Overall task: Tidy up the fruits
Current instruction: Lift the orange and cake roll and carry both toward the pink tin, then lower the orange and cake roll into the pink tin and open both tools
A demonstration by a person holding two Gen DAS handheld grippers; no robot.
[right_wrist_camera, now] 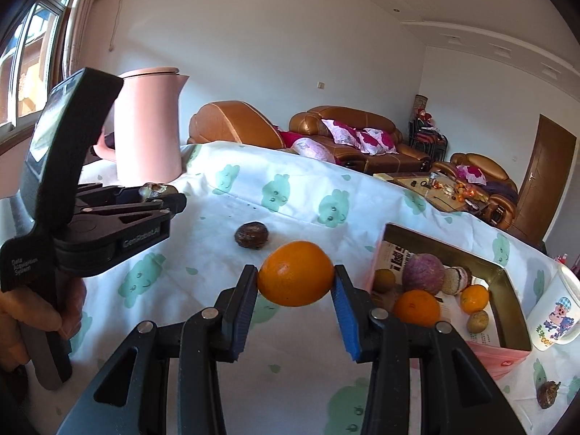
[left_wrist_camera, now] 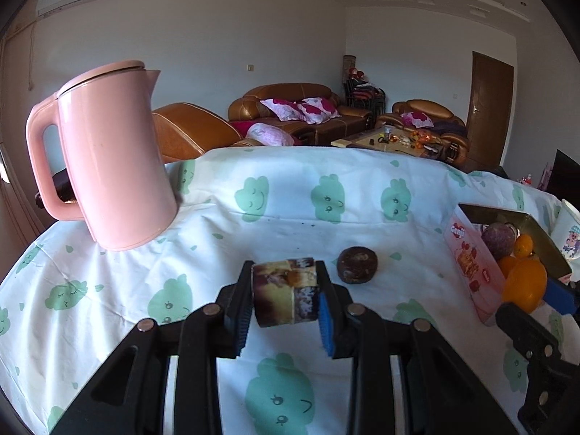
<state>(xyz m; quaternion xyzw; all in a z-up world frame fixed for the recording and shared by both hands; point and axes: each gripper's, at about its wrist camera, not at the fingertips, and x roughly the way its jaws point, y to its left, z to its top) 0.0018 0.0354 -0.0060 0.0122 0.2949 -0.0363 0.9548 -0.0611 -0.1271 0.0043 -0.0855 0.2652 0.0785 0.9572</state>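
My left gripper (left_wrist_camera: 284, 267) is shut on a small packet in a brown and yellow printed wrapper (left_wrist_camera: 282, 293), held above the cloth. A dark brown round fruit (left_wrist_camera: 357, 264) lies just right of it on the cloth. My right gripper (right_wrist_camera: 294, 271) is shut on an orange (right_wrist_camera: 295, 278), held left of an open pink box (right_wrist_camera: 507, 353). Inside the box are a purple fruit (right_wrist_camera: 423, 272), two oranges (right_wrist_camera: 417, 307) and several smaller pieces. In the right wrist view the left gripper (right_wrist_camera: 159, 195) with its packet is at the left, held by a person's hand.
A tall pink kettle (left_wrist_camera: 116, 159) stands at the back left of the table, which is covered by a white cloth with green prints (left_wrist_camera: 275, 217). A printed mug (right_wrist_camera: 554, 311) stands right of the box. A small brown object (right_wrist_camera: 548, 393) lies near the front right edge.
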